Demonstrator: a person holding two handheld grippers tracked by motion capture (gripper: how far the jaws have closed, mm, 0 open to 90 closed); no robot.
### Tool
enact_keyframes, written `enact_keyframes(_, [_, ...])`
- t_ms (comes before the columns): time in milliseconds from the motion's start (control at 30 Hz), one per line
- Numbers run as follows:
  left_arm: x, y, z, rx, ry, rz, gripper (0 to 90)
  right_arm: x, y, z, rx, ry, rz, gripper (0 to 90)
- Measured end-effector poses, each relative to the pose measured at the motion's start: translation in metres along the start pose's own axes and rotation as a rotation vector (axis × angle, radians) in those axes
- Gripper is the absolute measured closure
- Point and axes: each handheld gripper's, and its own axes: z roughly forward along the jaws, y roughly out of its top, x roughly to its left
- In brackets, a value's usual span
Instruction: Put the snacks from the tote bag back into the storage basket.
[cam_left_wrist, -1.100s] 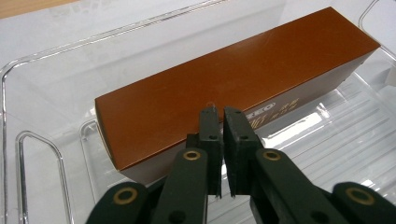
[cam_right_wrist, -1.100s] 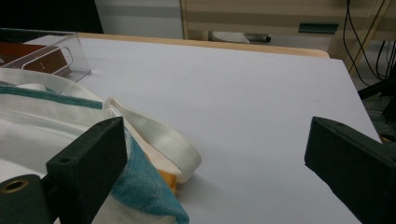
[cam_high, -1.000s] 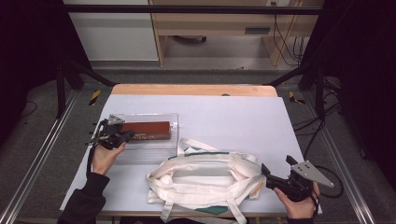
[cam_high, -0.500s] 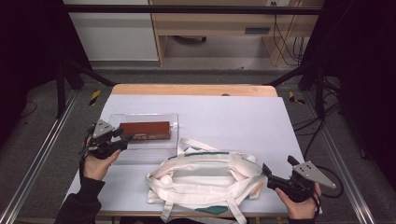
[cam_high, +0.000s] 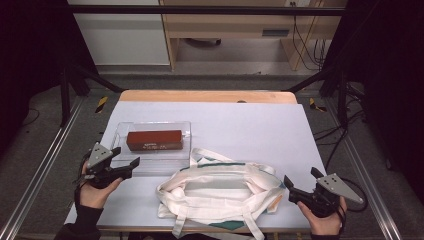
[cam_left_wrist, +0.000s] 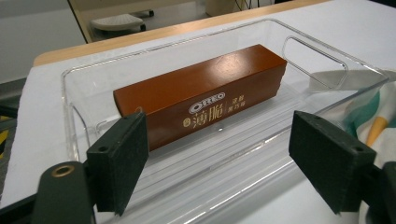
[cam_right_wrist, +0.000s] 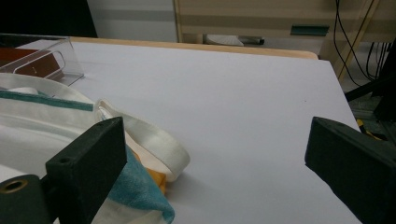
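My left gripper (cam_high: 131, 165) has just spread its jaws, empty, near the clear tray (cam_high: 120, 131) holding the brown Oreo box (cam_left_wrist: 201, 98); right gripper (cam_high: 300, 184) gapes beside the tote bag (cam_high: 220, 192); next, I judge, grasp the box.

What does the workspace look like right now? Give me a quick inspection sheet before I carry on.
Surface: white table, wooden far edge.
Job's things: brown Oreo box lying flat inside clear tray; cream tote bag at the near edge, mouth open.
Clutter: nothing seen.
Grippers: left gripper has just been opening, jaws wide, nothing between them, beside the tray; right gripper open by the bag's right end, nothing between its jaws.
Cables: a cable trails from the right gripper; wires hang at far right.
Surroundings: dark frame, wooden furniture behind.
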Motion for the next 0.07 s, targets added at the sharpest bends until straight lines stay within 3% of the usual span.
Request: enact_keyframes(67, [0.0004, -0.0018, -0.0025, -0.005, 0.0, -0.006, 17.8, -0.0005, 0.0, -0.0005, -0.004, 0.002, 0.004, 6.3])
